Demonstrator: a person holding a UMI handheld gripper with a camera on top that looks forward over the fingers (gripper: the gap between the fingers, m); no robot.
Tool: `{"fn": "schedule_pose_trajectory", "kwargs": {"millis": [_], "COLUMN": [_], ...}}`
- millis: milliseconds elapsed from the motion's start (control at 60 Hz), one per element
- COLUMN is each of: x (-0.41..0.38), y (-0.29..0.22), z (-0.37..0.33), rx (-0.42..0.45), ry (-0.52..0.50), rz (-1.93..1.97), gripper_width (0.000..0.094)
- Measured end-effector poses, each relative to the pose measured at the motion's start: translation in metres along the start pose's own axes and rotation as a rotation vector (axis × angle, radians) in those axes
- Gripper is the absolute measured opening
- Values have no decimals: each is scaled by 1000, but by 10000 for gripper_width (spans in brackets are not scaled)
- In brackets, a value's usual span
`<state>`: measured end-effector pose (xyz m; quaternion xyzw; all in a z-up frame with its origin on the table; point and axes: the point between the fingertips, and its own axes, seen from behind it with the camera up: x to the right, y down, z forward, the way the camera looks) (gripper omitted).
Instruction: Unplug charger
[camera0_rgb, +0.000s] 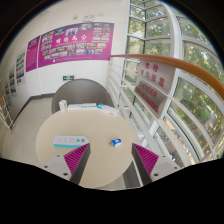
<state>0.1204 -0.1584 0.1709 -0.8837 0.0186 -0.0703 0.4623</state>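
Note:
A round beige table (95, 125) lies ahead of me. On it, ahead of my left finger, lies a white power strip (71, 139). A small blue and white charger (116, 142) lies on the table just ahead of the fingers, nearer the right one. My gripper (110, 160) is open, with its magenta pads (77, 156) wide apart and nothing between them. It hovers over the table's near edge, short of the charger.
A second round table with a white chair (85, 103) and a small object on it stands farther back. A wall with pink posters (70, 45) is behind. Large windows (165, 60) with a wooden handrail run along the right.

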Motion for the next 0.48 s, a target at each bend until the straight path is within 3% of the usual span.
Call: {"fn": "schedule_pose_trajectory", "kwargs": {"millis": [250, 483], "x": [-16, -20], "y": [25, 42], "z": [-116, -158], "rx": [3, 13], "ry": [21, 32], "rz": [4, -18], "gripper_width": [855, 853]}}
